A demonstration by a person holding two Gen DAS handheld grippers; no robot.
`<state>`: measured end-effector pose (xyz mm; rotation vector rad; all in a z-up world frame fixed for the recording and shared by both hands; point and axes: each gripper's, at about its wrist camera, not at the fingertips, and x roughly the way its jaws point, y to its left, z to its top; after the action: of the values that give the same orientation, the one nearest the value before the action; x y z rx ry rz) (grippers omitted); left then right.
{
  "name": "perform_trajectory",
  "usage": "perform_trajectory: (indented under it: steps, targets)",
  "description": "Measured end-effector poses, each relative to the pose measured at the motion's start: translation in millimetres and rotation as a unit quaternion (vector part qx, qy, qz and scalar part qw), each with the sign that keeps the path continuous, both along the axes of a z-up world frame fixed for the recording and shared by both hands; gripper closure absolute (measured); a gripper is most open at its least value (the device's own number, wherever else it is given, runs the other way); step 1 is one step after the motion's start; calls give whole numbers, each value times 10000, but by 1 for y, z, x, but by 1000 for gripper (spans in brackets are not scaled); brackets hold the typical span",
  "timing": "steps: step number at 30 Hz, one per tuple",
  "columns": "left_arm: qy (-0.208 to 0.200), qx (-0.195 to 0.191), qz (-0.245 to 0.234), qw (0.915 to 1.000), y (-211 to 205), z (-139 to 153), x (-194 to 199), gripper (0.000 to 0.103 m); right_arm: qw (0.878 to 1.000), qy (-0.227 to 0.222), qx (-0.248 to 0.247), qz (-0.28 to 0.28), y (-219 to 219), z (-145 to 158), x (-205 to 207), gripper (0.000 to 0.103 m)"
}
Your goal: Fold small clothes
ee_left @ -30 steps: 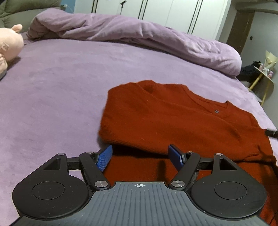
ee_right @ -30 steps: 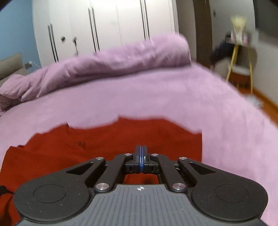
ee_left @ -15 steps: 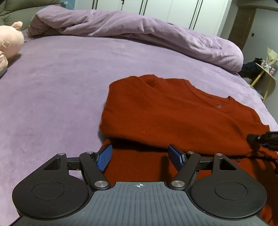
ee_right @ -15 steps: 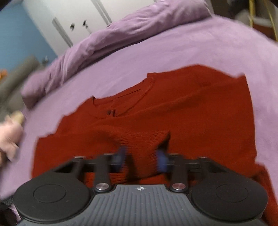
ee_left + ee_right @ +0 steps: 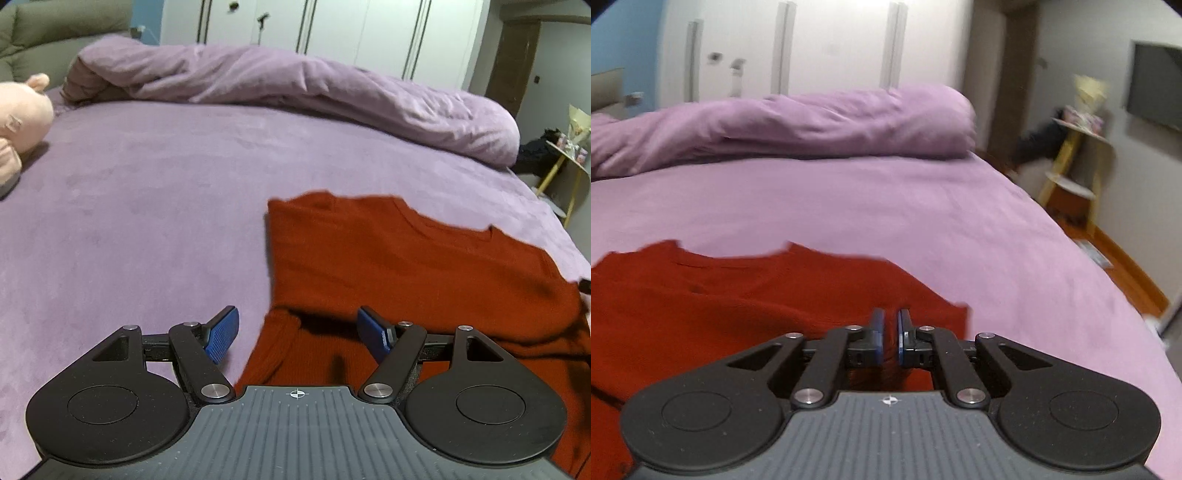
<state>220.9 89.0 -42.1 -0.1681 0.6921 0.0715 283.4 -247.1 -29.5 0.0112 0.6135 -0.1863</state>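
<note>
A rust-red knit sweater (image 5: 424, 266) lies on the purple bed, partly folded, with an upper layer over a lower part. My left gripper (image 5: 298, 334) is open, its blue pads straddling the sweater's near left edge just above the cloth. In the right wrist view the sweater (image 5: 720, 295) fills the lower left. My right gripper (image 5: 890, 334) is over the sweater's right part, its blue pads nearly together with a narrow gap; I cannot tell whether cloth is pinched between them.
A rolled purple duvet (image 5: 295, 88) lies along the far side of the bed (image 5: 147, 221). A pink plush toy (image 5: 18, 118) sits at the far left. A yellow side table (image 5: 1075, 162) stands off the bed's right edge, with white wardrobes behind.
My left gripper has shifted left, so the sweater's left edge now lies between its pads. My right gripper opened half a second ago, then narrowed again and swung back to the right.
</note>
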Motion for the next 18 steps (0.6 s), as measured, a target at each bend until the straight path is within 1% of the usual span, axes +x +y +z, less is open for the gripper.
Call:
perform_trajectory:
  steps: [1, 2, 3, 4, 5, 7, 9, 12, 14, 16, 17, 18]
  targets:
    - [-60, 28, 36, 10000, -2, 1, 2, 27, 9997, -109, 1, -204, 0, -1, -4, 90]
    - [-99, 48, 27, 9999, -4, 3, 6, 27, 9991, -298, 114, -263, 5, 0, -8, 89]
    - [-87, 44, 11, 10000, -7, 3, 12, 27, 9985, -419, 331, -132, 9, 0, -12, 89]
    - [-76, 27, -1, 10000, -11, 3, 18, 27, 9968, -472, 633, 140, 14, -1, -16, 89]
    - [-115, -3, -51, 9999, -17, 3, 27, 27, 9924, -445, 1011, 543, 27, -3, -14, 87]
    - [-188, 50, -99, 9998, -28, 1, 42, 27, 9796, -229, 1586, 1215, 56, -12, -5, 86]
    - [-265, 147, -173, 9994, -41, -3, 59, 26, 9686, -150, 1871, 1631, 78, -20, 5, 86]
    - [-181, 292, -202, 9992, -55, -16, 82, 26, 9616, 42, 1951, 1932, 93, -33, 25, 86]
    - [-126, 451, -156, 9988, -58, -25, 91, 26, 9696, 22, 1598, 1852, 84, -38, 32, 86]
    - [-51, 678, -114, 9976, -59, -34, 96, 25, 9785, 61, 1225, 1659, 60, -41, 31, 87]
    - [-116, 733, -140, 9971, -57, -37, 95, 20, 9829, 51, 1060, 1503, 41, -43, 31, 88]
    - [-164, 757, -149, 9969, -54, -40, 94, 15, 9849, -9, 1016, 1400, 22, -43, 28, 93]
